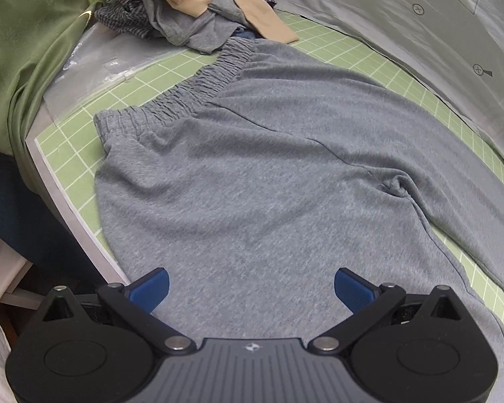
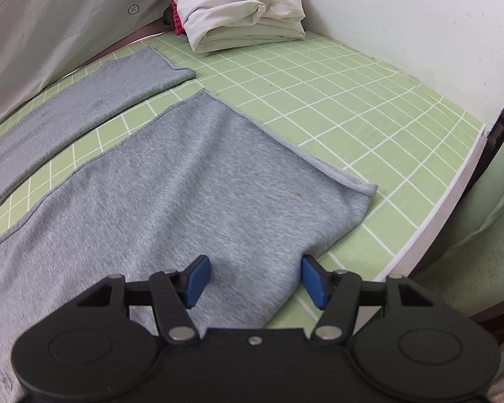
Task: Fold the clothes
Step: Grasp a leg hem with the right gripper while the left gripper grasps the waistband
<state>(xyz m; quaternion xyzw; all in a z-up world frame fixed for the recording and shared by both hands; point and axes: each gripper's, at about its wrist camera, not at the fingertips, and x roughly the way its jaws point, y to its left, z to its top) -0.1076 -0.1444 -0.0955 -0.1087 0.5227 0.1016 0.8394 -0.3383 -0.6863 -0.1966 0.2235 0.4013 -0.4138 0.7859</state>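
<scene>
Basically grey pants (image 1: 252, 168) lie lengthwise between both wide-open tongs: left gripper (image 1: 251, 288) nearer waistband (image 1: 171, 100) (right gripper (image 2: 255, 280) over near leg's edge).

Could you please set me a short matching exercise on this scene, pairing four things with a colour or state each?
Things:
1. trousers
2. mat
3. white bundle
4. clothes pile

States:
A. folded, at the far end of the mat
B. green with a white grid
C. grey, spread flat
D. heaped loosely beyond the waistband

Pairs: 1-C, 2-B, 3-A, 4-D
</scene>
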